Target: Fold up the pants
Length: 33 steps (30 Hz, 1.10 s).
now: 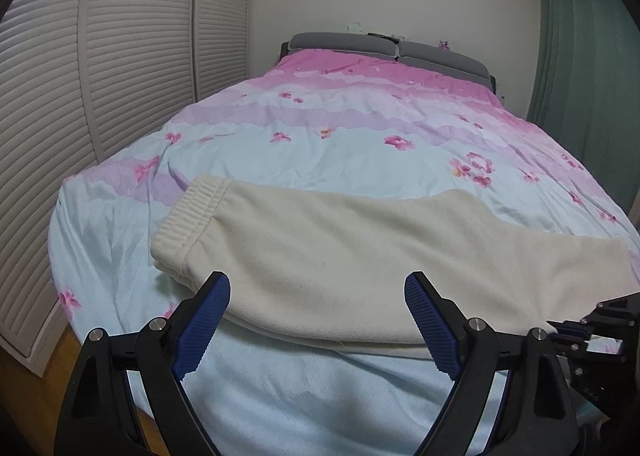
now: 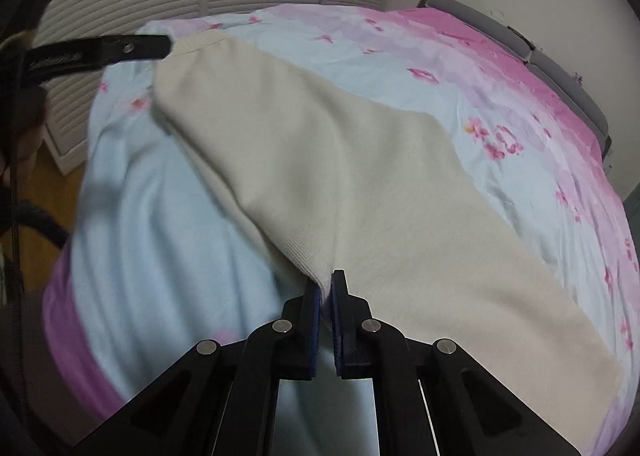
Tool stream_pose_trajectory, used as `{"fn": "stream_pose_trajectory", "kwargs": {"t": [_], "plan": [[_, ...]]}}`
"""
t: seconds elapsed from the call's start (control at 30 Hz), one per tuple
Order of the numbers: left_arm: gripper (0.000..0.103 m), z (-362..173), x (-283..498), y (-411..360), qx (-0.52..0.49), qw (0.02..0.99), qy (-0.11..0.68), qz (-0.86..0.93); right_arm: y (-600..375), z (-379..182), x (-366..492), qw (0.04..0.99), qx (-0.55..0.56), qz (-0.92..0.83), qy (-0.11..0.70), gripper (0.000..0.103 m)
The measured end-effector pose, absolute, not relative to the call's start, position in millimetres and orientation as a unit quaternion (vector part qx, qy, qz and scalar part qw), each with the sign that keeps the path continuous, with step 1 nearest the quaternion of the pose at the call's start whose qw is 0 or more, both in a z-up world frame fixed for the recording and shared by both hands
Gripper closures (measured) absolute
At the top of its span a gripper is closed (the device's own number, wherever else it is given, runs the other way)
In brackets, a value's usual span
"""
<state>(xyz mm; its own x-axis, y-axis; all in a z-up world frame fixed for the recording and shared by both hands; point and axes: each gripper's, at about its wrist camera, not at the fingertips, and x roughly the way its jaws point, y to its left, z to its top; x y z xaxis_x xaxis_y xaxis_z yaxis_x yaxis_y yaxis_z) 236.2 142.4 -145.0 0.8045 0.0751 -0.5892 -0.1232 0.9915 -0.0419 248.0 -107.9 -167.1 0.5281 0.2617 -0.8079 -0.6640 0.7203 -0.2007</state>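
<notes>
soft, even indoor light, moderately dim, slightly cool cast; source not visible. no hard glare. left wrist view sharp through the middle: knit texture of the cream pants (image 1: 320, 256) and prints on the bedspread (image 1: 340, 128) read clearly. faint shadow at lower centre under the left gripper (image 1: 318, 320). right wrist view softer, motion blur smearing the left half; bedspread (image 2: 160, 236) loses detail there. both frames show strong fisheye bending, louvered doors (image 1: 120, 36) curve at upper left, black vignette in the corners.
</notes>
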Motion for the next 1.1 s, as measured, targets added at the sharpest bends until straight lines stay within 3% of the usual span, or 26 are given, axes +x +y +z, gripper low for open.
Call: {"fn": "stream_pose_trajectory", "kwargs": {"t": [0.23,0.33,0.37,0.6,0.83,1.03,1.1], "plan": [[0.013,-154,235,147,-0.033,0.944,0.323,0.055,-98,-191,252,0.844,-0.260,0.246,0.399,0.091],[0.013,-149,231,159,-0.039,0.946,0.315,0.067,-85,-165,244,0.864,-0.248,0.261,0.350,0.058],[0.013,-147,230,164,-0.040,0.946,0.312,0.071,-79,-157,241,0.870,-0.244,0.271,0.331,0.054],[0.013,-135,214,215,-0.048,0.947,0.291,0.124,1,-149,253,0.846,-0.227,0.368,0.312,0.054],[0.013,-140,200,274,-0.065,0.937,0.290,0.183,83,-175,262,0.812,-0.288,0.399,0.315,0.054],[0.013,-147,195,301,-0.078,0.933,0.289,0.199,105,-192,276,0.812,-0.308,0.376,0.324,0.085],[0.013,-151,196,305,-0.085,0.933,0.290,0.196,106,-186,276,0.816,-0.295,0.377,0.324,0.087]]}}
